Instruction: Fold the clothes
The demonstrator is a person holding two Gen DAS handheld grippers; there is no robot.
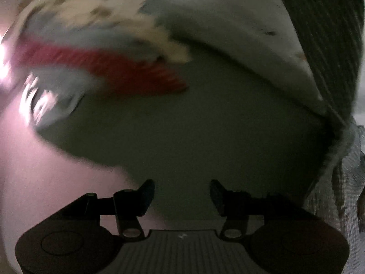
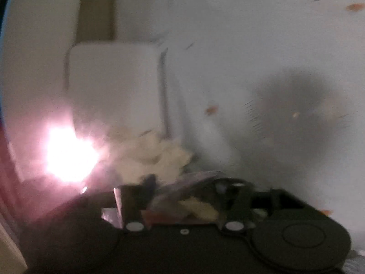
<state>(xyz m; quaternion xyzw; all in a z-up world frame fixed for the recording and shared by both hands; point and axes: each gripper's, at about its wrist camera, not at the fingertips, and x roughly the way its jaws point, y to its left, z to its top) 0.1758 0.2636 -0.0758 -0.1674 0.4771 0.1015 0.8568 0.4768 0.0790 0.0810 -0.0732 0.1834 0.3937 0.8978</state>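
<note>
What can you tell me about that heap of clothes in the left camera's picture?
The heap of clothes lies at the upper left of the left wrist view, heavily blurred. It shows layers of soft fabric: a cream piece with small dark flecks on top, pale blue-grey beneath, a red band below that, and a light patterned piece at the lower left. It looks crumpled, not folded. It rests on a dim greyish surface, beside a white sheet. Nothing grips it here.

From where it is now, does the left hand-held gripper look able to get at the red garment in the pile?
Probably yes. The left hand-held gripper stands open and empty, and only bare dark surface lies between it and the red garment. Blur hides how far off it is.
</note>
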